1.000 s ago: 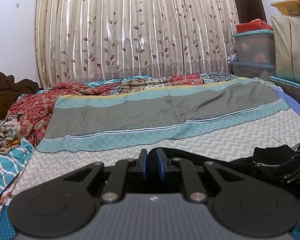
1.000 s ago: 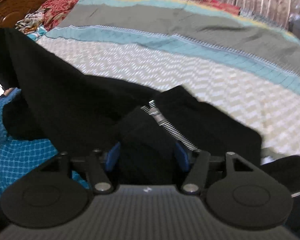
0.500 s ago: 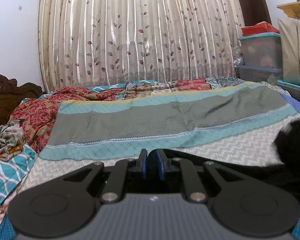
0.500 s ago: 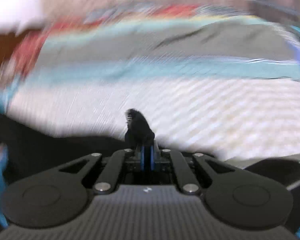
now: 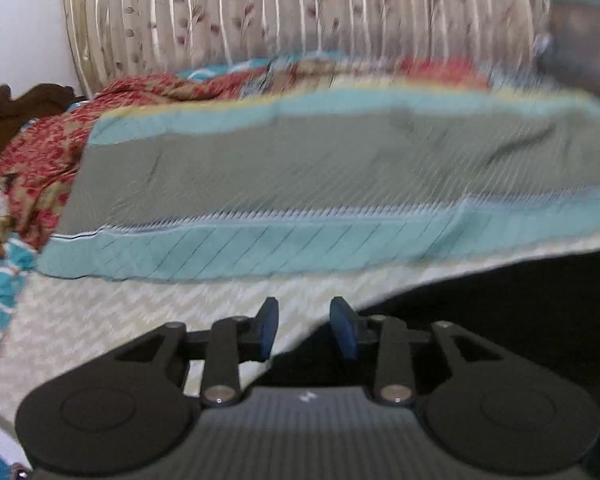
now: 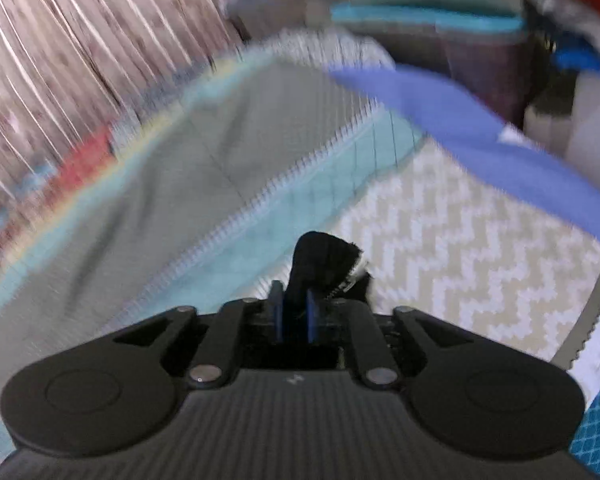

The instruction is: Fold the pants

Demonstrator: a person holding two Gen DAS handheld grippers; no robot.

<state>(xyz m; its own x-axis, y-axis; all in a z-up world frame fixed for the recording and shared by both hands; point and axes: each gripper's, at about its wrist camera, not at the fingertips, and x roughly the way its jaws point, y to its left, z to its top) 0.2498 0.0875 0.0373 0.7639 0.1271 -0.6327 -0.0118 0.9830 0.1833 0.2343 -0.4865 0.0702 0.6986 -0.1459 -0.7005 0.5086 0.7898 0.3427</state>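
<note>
The bed, under a striped grey and teal cover, filled the room before the curtain. Black pants lay on its near edge, over the zigzag sheet. Left gripper hung at the pants' left edge, jaws opening, nothing pressed between its blue pads. Right gripper pinched a bunched fold of pants, jaws easing apart.

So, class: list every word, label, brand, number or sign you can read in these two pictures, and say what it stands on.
No readable words or numbers anywhere.
Left hand-held gripper: a small white mark on its body, too small to read.
Right hand-held gripper: the same, unreadable.
</note>
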